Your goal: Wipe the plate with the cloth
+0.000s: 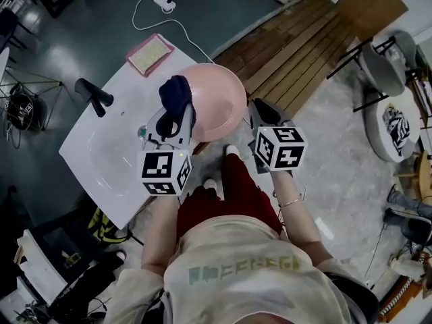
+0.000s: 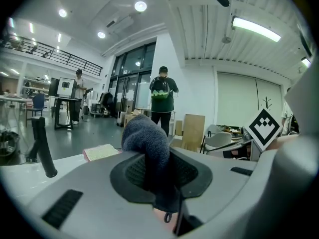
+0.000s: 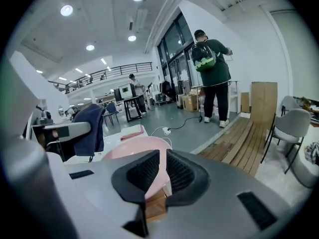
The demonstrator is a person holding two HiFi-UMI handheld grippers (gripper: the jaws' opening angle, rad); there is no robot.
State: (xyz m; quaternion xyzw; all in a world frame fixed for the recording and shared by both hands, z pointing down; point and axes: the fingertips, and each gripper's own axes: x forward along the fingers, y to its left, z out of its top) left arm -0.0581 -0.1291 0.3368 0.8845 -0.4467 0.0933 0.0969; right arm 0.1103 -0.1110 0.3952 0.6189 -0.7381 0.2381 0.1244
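A pink plate [image 1: 219,100] is held in the air over the white table's right corner. My right gripper [image 1: 251,117] is shut on its right rim, and the plate [image 3: 134,151] runs between its pads [image 3: 182,176] in the right gripper view. My left gripper [image 1: 179,117] is shut on a dark blue cloth [image 1: 177,93], which hangs at the plate's left edge. In the left gripper view the cloth [image 2: 147,143] bulges up out of the closed jaws. From the right gripper view the cloth [image 3: 89,128] hangs to the left of the plate.
A white table [image 1: 115,154] holds a black faucet-like handle [image 1: 93,94] and a pink-edged pad [image 1: 150,53]. A white cable and power strip [image 1: 164,4] lie on the floor beyond. Wooden decking [image 1: 297,46] and grey chairs [image 1: 381,66] are to the right. People stand in the distance.
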